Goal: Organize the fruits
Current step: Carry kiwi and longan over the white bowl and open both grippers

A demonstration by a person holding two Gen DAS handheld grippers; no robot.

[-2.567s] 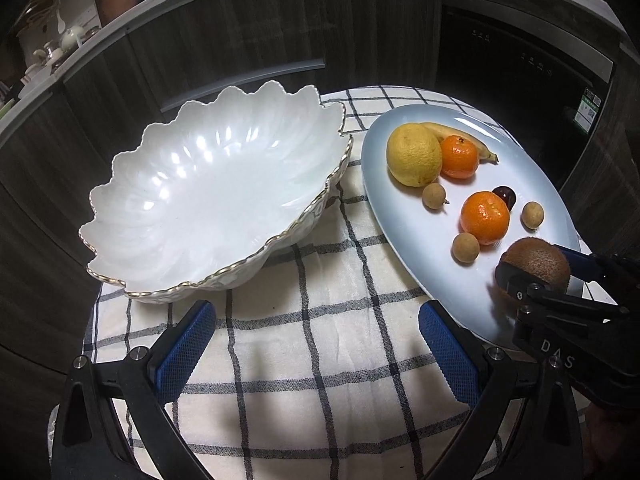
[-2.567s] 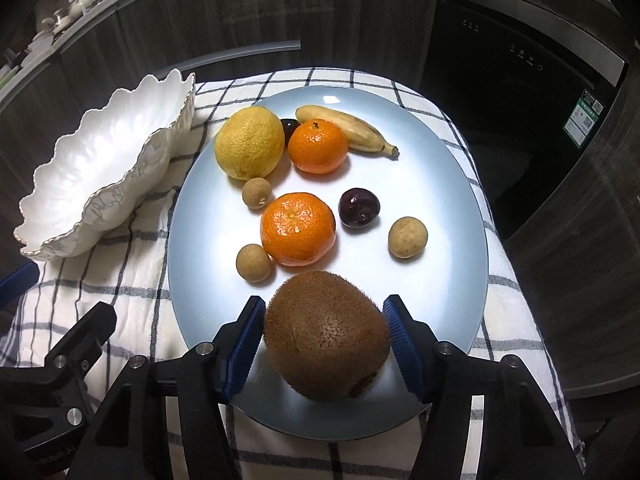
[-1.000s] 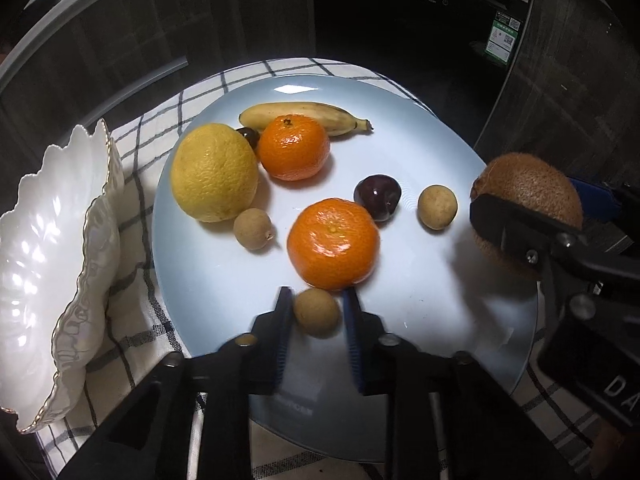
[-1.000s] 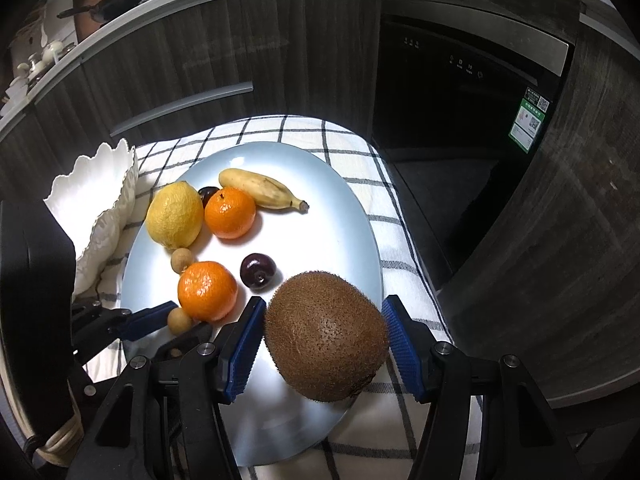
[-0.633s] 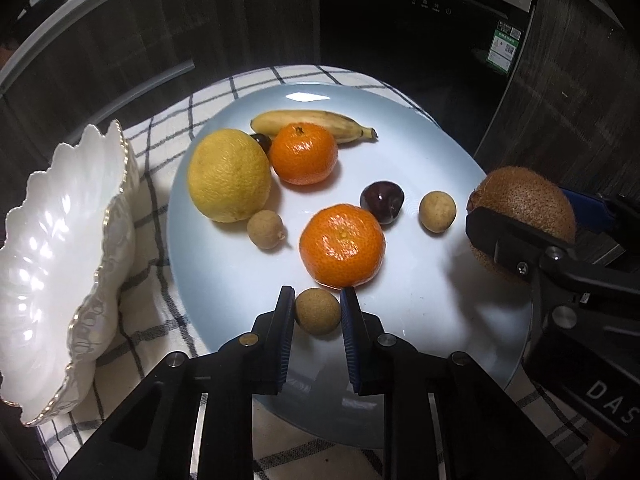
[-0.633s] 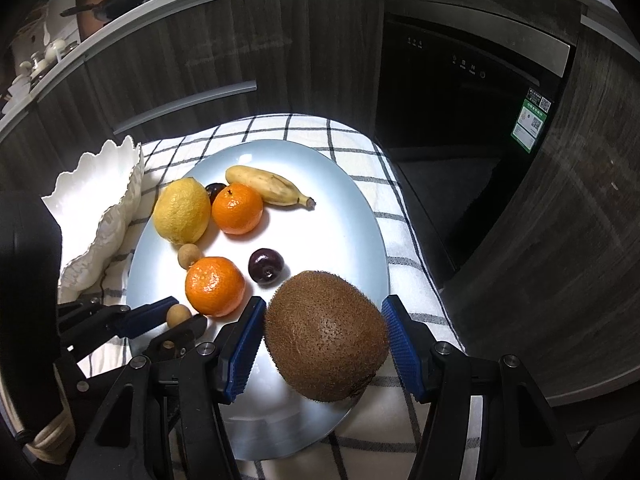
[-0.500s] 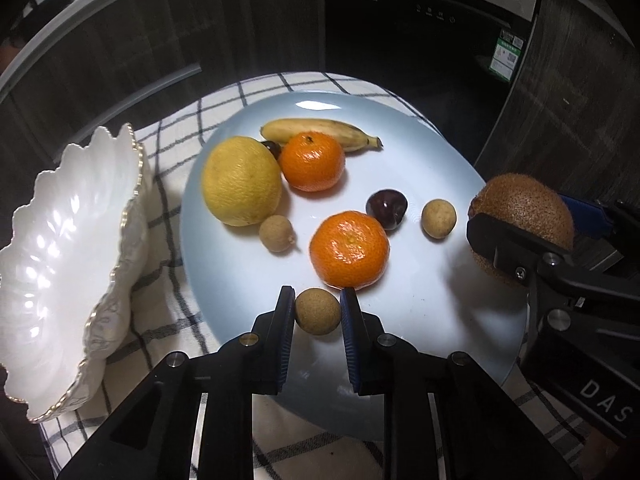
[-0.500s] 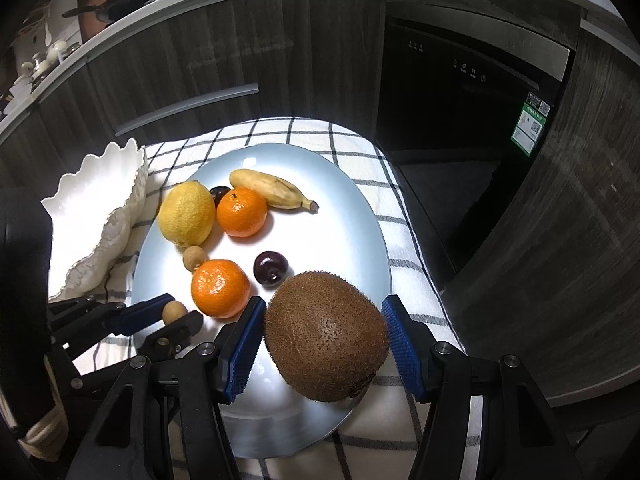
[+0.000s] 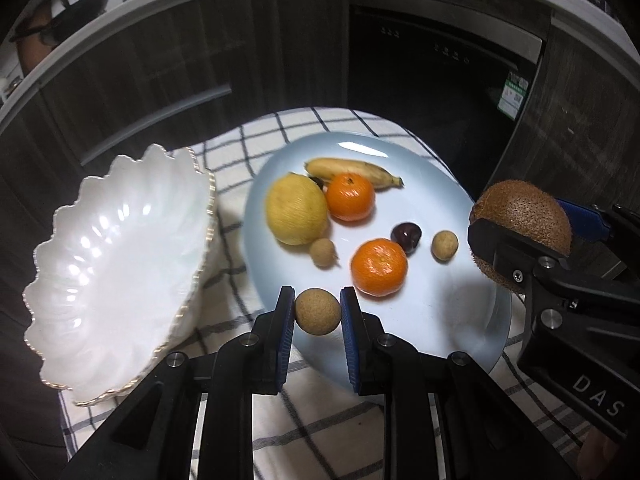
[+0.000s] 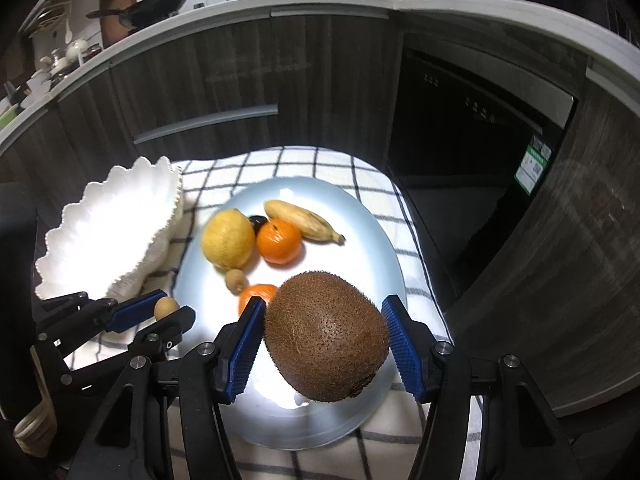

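The left gripper (image 9: 318, 312) holds a small tan round fruit (image 9: 318, 311) pinched between its narrow jaws, above the near edge of the pale blue plate (image 9: 440, 328). The right gripper (image 10: 324, 338) has its jaws spread wider, clamped on a fuzzy brown kiwi (image 10: 326, 336) that hangs over the plate's near right part.

The plate sits on a checked cloth (image 9: 240, 152) that covers the surface. On the plate lie a big yellow citrus (image 9: 297, 209) at the left, a banana (image 9: 352, 172) at the far side, and 1 orange (image 9: 350, 197) touching the citrus just in front of the banana. A 2nd orange (image 9: 379, 267) lies nearer the plate's middle, with a dark plum (image 9: 406, 236) just beyond it. 2 more small tan fruits rest on the plate: 1 (image 9: 322, 252) just beside the citrus, 1 (image 9: 444, 245) to the right of the plum.

Left of the plate, on the same cloth, stands a white scalloped bowl (image 9: 80, 280) with a gold rim, close to the plate's edge.
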